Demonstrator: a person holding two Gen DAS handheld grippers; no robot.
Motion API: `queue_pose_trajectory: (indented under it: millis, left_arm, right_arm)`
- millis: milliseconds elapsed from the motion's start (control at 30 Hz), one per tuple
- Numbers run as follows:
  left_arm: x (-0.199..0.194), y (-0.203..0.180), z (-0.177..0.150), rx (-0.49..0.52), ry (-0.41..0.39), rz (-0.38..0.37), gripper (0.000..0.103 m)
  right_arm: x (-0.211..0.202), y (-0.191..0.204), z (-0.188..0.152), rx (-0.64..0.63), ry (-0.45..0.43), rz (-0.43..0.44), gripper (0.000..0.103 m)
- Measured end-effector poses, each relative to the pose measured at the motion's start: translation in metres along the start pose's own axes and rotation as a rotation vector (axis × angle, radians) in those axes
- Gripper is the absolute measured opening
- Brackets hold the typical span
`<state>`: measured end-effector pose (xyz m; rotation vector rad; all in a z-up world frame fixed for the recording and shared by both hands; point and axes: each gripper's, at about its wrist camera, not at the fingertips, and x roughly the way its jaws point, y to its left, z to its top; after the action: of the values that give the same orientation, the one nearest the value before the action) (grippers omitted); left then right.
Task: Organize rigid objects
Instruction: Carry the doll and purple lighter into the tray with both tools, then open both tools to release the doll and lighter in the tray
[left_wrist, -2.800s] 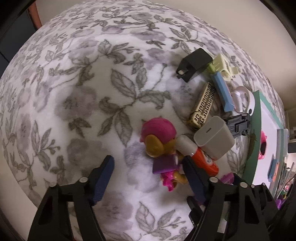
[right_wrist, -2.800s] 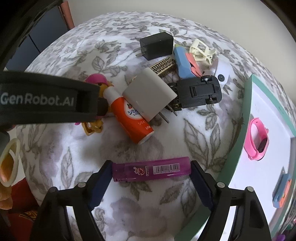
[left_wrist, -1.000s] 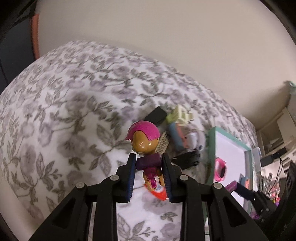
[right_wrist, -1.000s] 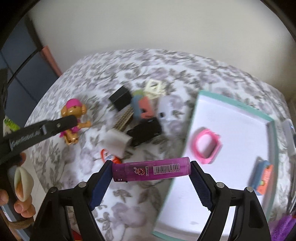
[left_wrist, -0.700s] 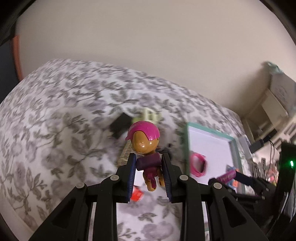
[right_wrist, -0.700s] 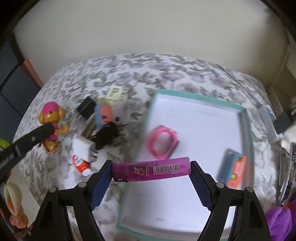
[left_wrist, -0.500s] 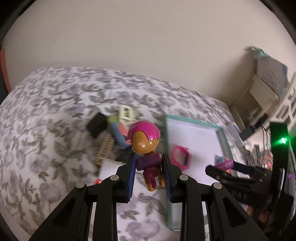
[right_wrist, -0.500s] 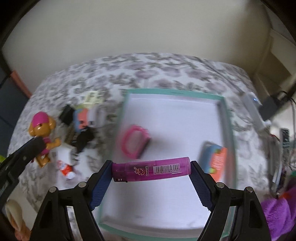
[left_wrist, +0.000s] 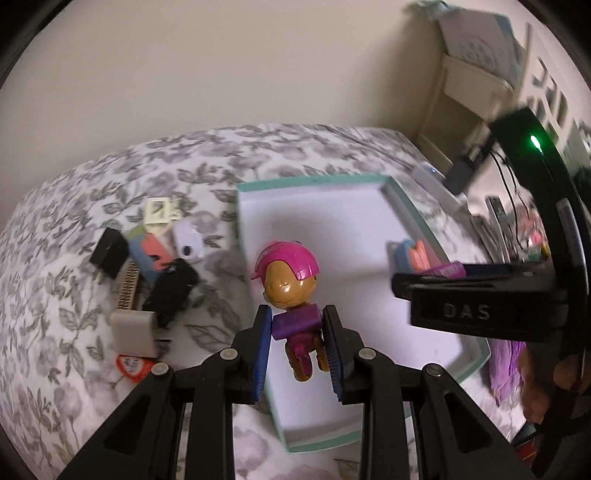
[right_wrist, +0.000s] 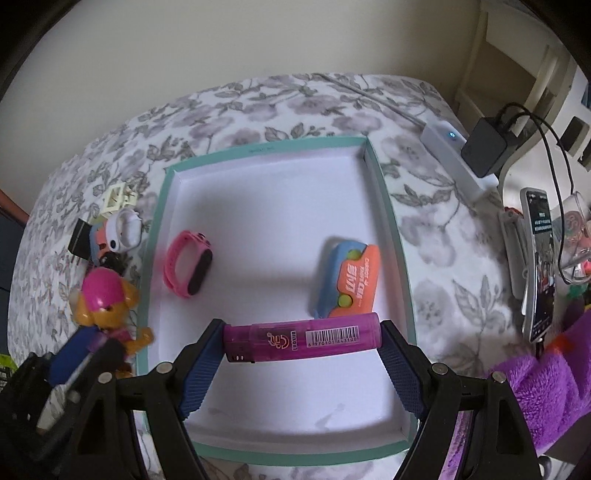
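In my left gripper (left_wrist: 297, 347) I hold the toy dog (left_wrist: 293, 291), the pads pressed on both sides of its purple body. My right gripper (right_wrist: 302, 341) clamps the lighter (right_wrist: 302, 336) by its two ends, lying across between the fingers. A few seconds ago both were still low over the pile (left_wrist: 147, 266) on the flowered cover (left_wrist: 74, 206); since then I have lifted them and carried them sideways, and now the tray (right_wrist: 388, 206) is under me. The lighter hangs over the near part of the tray, in front of the blue-orange toy (right_wrist: 351, 282), with the pink band (right_wrist: 188, 269) to its left. The dog is over the tray's left edge, not yet well inside. So the transport is almost done, I think. What remains is to go down and let go of each thing on a free white place, the dog a little more to the right, so that it does not land on the rim.
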<state>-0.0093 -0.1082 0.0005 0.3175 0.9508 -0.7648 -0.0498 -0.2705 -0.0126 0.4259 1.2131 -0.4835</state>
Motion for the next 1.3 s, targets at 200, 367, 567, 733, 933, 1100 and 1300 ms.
queue_pose_trajectory:
  millis: [200,367,567,733,933,1100,1300]
  left_arm:
    - [0.014,-0.017,-0.006,0.058,0.041,0.012,0.029]
    - [0.026,-0.019,-0.010,0.065,0.075,0.018,0.029]
    - [0.038,-0.015,-0.013,0.054,0.118,0.038,0.029]
    - [0.044,-0.013,-0.015,0.054,0.141,0.052,0.030]
    - [0.046,-0.014,-0.015,0.061,0.139,0.059,0.030]
    - [0.043,-0.011,-0.013,0.043,0.130,0.048,0.049]
    - [0.034,-0.006,-0.008,0.010,0.098,0.031,0.056]
  right_arm:
    - [0.018,0.003,-0.006,-0.023,0.070,0.008,0.084]
    - [0.031,0.003,-0.012,-0.029,0.118,0.003,0.084]
    - [0.043,0.001,-0.017,-0.033,0.154,-0.004,0.084]
    - [0.050,0.001,-0.021,-0.032,0.170,-0.005,0.084]
    - [0.057,-0.002,-0.020,-0.019,0.179,-0.003,0.084]
    - [0.055,-0.001,-0.018,-0.021,0.170,-0.011,0.084]
    - [0.043,-0.001,-0.014,-0.018,0.122,-0.004,0.085]
